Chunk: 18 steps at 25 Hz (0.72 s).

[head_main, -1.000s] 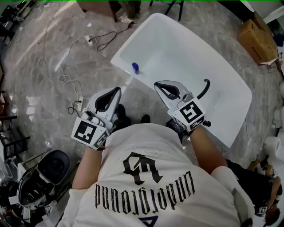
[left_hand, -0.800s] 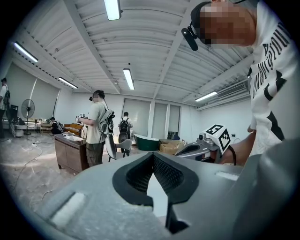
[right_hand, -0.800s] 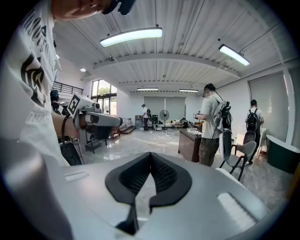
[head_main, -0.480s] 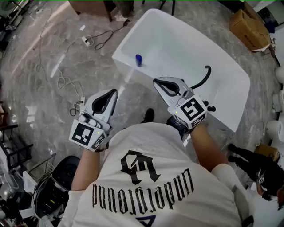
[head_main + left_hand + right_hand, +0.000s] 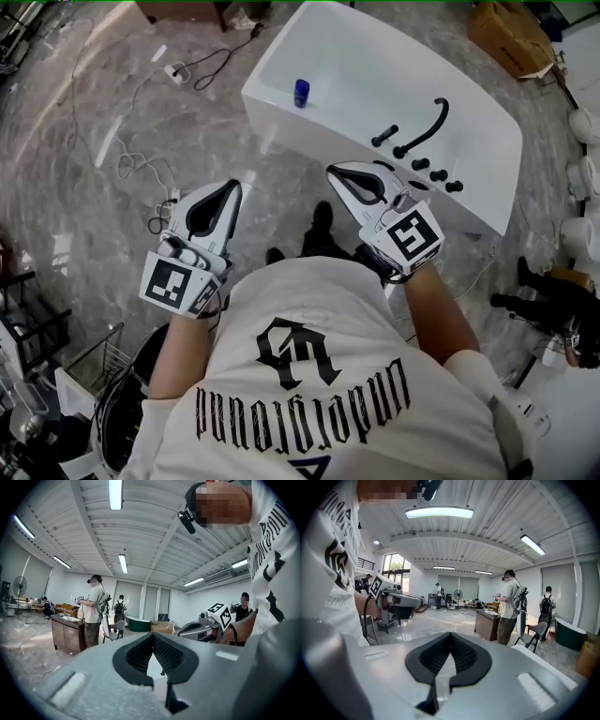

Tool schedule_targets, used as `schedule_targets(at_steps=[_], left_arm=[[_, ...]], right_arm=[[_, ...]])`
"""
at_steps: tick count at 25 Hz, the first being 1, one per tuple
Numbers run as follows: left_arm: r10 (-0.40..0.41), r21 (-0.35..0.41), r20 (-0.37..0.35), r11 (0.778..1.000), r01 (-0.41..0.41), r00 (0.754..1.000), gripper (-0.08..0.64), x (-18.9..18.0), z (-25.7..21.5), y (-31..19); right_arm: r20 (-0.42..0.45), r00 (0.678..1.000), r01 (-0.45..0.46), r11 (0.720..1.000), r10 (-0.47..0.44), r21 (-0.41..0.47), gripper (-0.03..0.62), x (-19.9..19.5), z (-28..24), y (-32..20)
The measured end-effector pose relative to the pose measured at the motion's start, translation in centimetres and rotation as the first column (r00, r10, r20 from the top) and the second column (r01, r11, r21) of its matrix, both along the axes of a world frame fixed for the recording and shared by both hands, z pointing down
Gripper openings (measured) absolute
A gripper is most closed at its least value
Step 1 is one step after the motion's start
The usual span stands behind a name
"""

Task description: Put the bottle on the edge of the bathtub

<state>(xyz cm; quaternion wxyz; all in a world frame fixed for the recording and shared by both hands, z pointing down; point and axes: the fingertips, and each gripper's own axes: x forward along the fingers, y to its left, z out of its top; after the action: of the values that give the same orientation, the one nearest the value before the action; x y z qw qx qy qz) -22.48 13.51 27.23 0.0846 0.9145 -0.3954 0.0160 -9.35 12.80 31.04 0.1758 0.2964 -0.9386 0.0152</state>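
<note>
Both tongs are shut and empty. From the head view, the left tongs [image 5: 231, 186] and right tongs [image 5: 334, 172] are held out over the marble floor [image 5: 112, 112], well short of the white bathtub [image 5: 469, 192]. The blue bottle [image 5: 301, 92] stands upright at the tub's left end, apart from both tongs; whether it sits on the rim or just inside, I cannot tell. In the left gripper view the ribbed pads meet at their tips with nothing between them. The right gripper view shows the same: pads together, nothing held.
</note>
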Motion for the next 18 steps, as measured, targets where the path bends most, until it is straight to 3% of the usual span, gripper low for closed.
schedule_targets(at_steps=[9,18], left_arm=[[0.045,0.010,-0.030,0.999,-0.045,0.999,0.008,-1.6,-0.2,5.3],[0.030,0.033,-0.015,0.999,-0.030,0.999,0.008,1.9,-1.1,9.7]], right_arm=[[-0.004,0.999,-0.031,0.999,0.031,0.036,0.002,-1.9,-2.4,6.3],[0.008,1.000,-0.012,0.999,0.011,0.053,0.002,1.1,-3.9,10.6]])
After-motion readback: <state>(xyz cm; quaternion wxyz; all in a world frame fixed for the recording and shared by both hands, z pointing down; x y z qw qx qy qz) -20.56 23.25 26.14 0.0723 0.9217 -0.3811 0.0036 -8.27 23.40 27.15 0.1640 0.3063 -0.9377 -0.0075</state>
